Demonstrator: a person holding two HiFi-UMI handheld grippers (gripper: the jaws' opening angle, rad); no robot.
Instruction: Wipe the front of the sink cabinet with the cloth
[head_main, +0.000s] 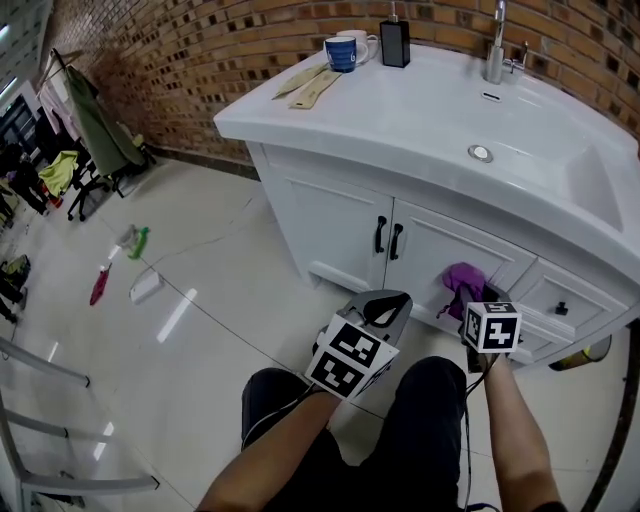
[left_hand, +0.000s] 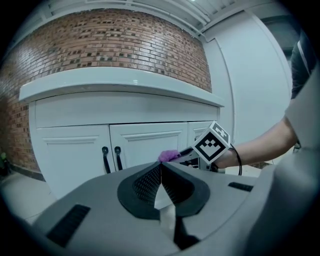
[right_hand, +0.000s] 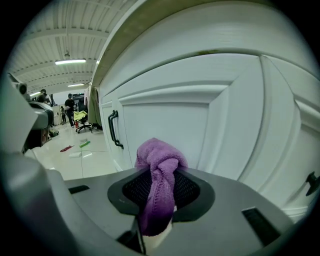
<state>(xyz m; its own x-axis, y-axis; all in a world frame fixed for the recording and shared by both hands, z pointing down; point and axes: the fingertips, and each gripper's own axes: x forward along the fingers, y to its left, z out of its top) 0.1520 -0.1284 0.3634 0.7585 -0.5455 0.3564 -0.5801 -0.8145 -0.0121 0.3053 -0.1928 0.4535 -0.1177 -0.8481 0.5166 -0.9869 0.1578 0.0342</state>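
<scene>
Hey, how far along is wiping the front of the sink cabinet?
Done: the purple cloth is clamped in the right gripper. In hand: it is up at the right door, low on its panel; contact unclear. The left gripper is shut, empty, off the cabinet. Left: no wipe marks show, so the left door and drawer may remain.

Two grippers: left gripper and right gripper. One purple cloth. One white cabinet with two doors, two black handles and one knob. One sink, one tap, one drain. On the counter: two mugs, one black bottle, two wooden utensils. Three small items on the floor.
</scene>
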